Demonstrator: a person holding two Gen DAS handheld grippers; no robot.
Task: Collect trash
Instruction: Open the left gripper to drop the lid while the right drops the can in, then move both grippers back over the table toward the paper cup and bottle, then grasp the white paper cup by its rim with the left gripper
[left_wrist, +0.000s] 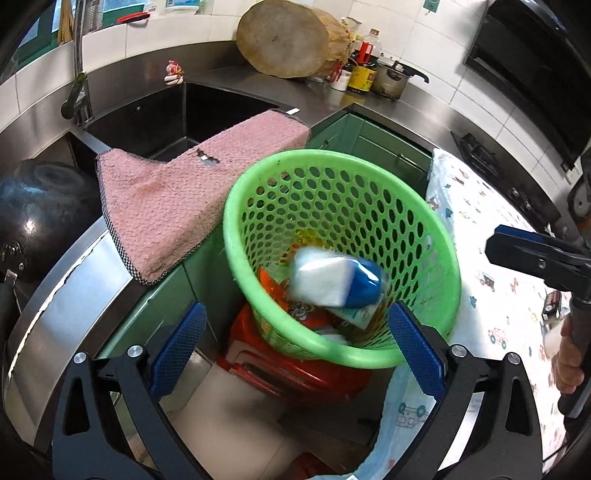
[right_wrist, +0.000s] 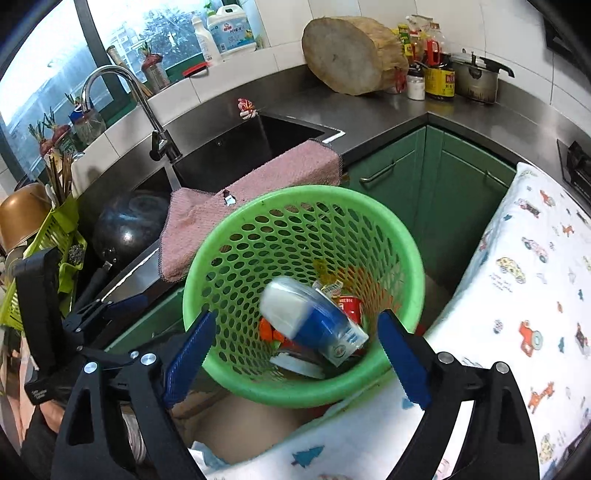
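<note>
A blurred white-and-blue packet (right_wrist: 314, 317) is seen inside the mouth of the green perforated basket (right_wrist: 406, 258), apart from both pads and above the wrappers (right_wrist: 343, 295) already lying at the bottom; the drop step appears to be in hand, with this piece as good as delivered. The right gripper (right_wrist: 299, 358) is held just short of the basket's near rim, at about 6 o'clock of it, its jaws spread wide with nothing pressed between them. The left gripper (left_wrist: 299, 350) is likewise open and empty, over the near rim. For the next move, further trash would have to be sought, and none is visible outside the basket. A pink cloth (right_wrist: 258, 184) overhangs the counter edge at 11 o'clock of the basket, a printed fabric (right_wrist: 517, 295) lies close at 3 o'clock, and open room is left mainly toward 6 o'clock.
</note>
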